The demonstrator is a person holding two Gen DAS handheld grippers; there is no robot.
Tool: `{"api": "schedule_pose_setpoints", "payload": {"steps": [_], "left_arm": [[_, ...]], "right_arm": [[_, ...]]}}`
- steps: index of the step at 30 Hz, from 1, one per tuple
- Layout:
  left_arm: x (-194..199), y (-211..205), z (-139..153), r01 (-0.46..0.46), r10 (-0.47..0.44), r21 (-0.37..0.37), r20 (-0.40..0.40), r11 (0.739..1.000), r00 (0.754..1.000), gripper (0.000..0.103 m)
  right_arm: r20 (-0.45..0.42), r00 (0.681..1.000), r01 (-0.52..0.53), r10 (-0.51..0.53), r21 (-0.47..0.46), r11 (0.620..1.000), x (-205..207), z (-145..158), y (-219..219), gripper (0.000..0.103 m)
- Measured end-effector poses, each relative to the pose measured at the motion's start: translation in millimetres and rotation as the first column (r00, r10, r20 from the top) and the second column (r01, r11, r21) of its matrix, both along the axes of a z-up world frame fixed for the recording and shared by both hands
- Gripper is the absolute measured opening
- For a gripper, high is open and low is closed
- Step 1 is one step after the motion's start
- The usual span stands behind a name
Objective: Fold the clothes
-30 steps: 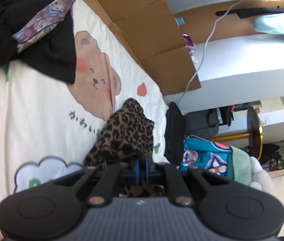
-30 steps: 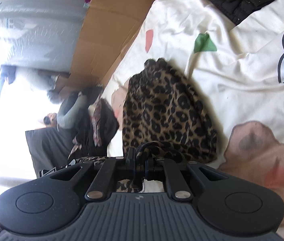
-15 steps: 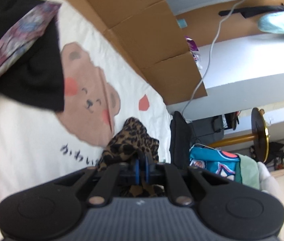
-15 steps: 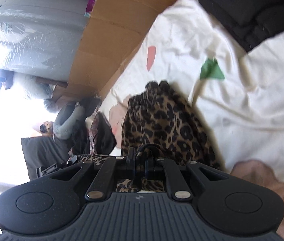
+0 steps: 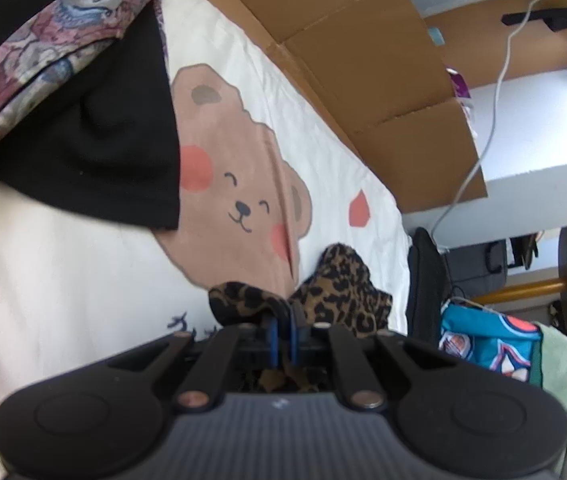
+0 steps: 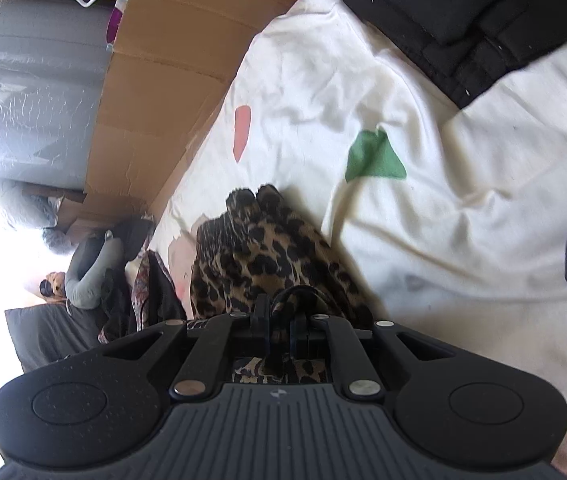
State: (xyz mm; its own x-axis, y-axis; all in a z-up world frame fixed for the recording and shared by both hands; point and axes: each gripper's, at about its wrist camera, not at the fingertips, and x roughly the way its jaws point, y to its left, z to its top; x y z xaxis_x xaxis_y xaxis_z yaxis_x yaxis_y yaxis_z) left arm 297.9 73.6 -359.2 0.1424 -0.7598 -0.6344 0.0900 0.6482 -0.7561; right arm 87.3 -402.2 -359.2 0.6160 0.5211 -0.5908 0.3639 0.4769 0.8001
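A leopard-print garment (image 5: 335, 292) lies bunched on a cream bedsheet with a bear print (image 5: 239, 184). My left gripper (image 5: 282, 320) is shut on a fold of its cloth near the sheet's edge. In the right wrist view the same leopard-print garment (image 6: 259, 248) stretches away from my right gripper (image 6: 281, 312), which is shut on another edge of it. Cloth bulges up between both pairs of fingers. The pinched parts are partly hidden by the gripper bodies.
A black garment with a floral lining (image 5: 83, 120) lies at the upper left of the sheet, and black clothes (image 6: 463, 12) sit at the top right. Cardboard (image 5: 363, 72) lines the bed's far side. A white cable (image 5: 495, 92) hangs there. A colourful bag (image 5: 487, 344) is beside the bed.
Both grippers have moved forward and lower over the sheet, carrying the leopard garment with them. Less of it shows spread ahead of each gripper now. The jaws stay shut.
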Motion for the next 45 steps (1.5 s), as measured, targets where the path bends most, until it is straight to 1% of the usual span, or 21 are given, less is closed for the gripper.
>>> {"api": "schedule_pose_setpoints", "payload": {"steps": [6,8,9,10,12,14,15,16,20,23,26,28,30,32,35,36,39,41,42,43,45], "left_arm": [[10.7,-13.3,3.9,-0.005,0.004,0.024,0.026,1.0,1.0,0.007],[13.9,-19.2,5.1,0.007,-0.008,0.027,0.025,1.0,1.0,0.01],[15.7,-21.9,5.7,0.012,-0.013,0.022,0.02,1.0,1.0,0.017],[17.8,-24.4,6.3,0.013,-0.013,0.021,0.016,1.0,1.0,0.02],[21.9,-28.4,7.0,0.007,-0.007,0.013,0.013,1.0,1.0,0.023],[25.3,-30.9,6.5,-0.001,0.002,-0.005,0.007,1.0,1.0,0.026],[26.6,-31.4,5.9,-0.011,0.011,-0.012,0.001,1.0,1.0,0.027],[27.6,-31.7,4.8,-0.02,0.02,-0.018,-0.002,1.0,1.0,0.028],[30.1,-26.4,6.2,-0.055,0.055,-0.011,0.023,0.998,0.998,0.031],[32.9,-18.5,12.4,-0.073,0.072,0.006,0.063,0.997,0.995,0.038],[35.8,-14.3,18.3,-0.069,0.064,0.046,0.099,0.997,0.993,0.039],[36.3,-11.3,21.1,-0.077,0.071,0.045,0.117,0.996,0.991,0.039],[35.5,-12.4,23.9,-0.067,0.057,0.066,0.149,0.996,0.987,0.039],[32.9,-21.3,26.5,-0.023,-0.005,0.139,0.198,0.99,0.98,0.038],[26.3,-43.1,25.5,0.049,-0.133,0.284,0.284,0.957,0.95,0.038],[25.4,-49.1,23.0,0.062,-0.162,0.317,0.299,0.946,0.94,0.038],[28.8,-59.4,8.3,0.066,-0.185,0.357,0.311,0.932,0.932,0.038],[30.8,-67.7,0.1,0.08,-0.214,0.387,0.316,0.919,0.924,0.038],[30.5,-71.3,-2.3,0.087,-0.225,0.394,0.319,0.915,0.921,0.038],[29.8,-74.5,-4.2,0.093,-0.235,0.399,0.321,0.912,0.918,0.038],[27.5,-80.0,-7.5,0.105,-0.251,0.408,0.323,0.907,0.913,0.038]], "right_arm": [[-0.008,1.0,0.004,-0.004,-0.01,1.0,14.9,-3.4,-0.8,0.012],[-0.004,1.0,-0.002,0.002,-0.009,1.0,18.4,-2.6,-0.3,0.014],[0.0,1.0,-0.005,0.005,-0.008,1.0,19.9,-1.5,0.0,0.019],[0.009,1.0,-0.005,0.005,-0.008,1.0,20.4,0.7,-0.2,0.03],[0.027,1.0,-0.004,0.004,-0.007,1.0,21.4,5.2,-0.7,0.042],[0.04,0.999,0.015,-0.015,0.002,1.0,21.7,7.6,-4.4,0.043],[0.045,0.999,0.025,-0.026,0.007,1.0,21.7,8.3,-6.9,0.048],[0.046,0.998,0.036,-0.036,0.001,0.999,21.3,8.6,-9.5,0.05],[0.045,0.998,0.051,-0.048,-0.052,0.997,18.8,9.1,-17.2,0.05],[0.05,0.998,0.042,-0.037,-0.121,0.992,17.3,11.8,-18.5,0.05],[0.057,0.998,0.024,-0.012,-0.21,0.977,17.6,15.6,-16.7,0.05],[0.062,0.998,0.015,0.001,-0.253,0.967,17.4,17.5,-15.0,0.05],[0.057,0.998,0.0,0.017,-0.289,0.957,18.5,17.6,-12.6,0.05],[0.049,0.998,-0.026,0.045,-0.327,0.945,19.7,17.4,-8.6,0.049],[0.022,0.996,-0.073,0.088,-0.389,0.919,23.1,13.7,0.3,0.049],[0.012,0.995,-0.088,0.101,-0.409,0.908,24.9,11.8,3.7,0.049],[-0.011,0.992,-0.115,0.123,-0.451,0.885,30.4,5.9,10.8,0.048],[-0.023,0.991,-0.128,0.132,-0.472,0.872,34.1,1.9,14.7,0.039],[-0.025,0.99,-0.132,0.136,-0.473,0.871,35.8,0.8,15.2,0.025],[-0.026,0.989,-0.137,0.142,-0.479,0.867,36.7,1.4,16.2,0.017],[-0.012,0.987,-0.145,0.16,-0.499,0.854,36.6,5.4,18.4,0.007]]}}
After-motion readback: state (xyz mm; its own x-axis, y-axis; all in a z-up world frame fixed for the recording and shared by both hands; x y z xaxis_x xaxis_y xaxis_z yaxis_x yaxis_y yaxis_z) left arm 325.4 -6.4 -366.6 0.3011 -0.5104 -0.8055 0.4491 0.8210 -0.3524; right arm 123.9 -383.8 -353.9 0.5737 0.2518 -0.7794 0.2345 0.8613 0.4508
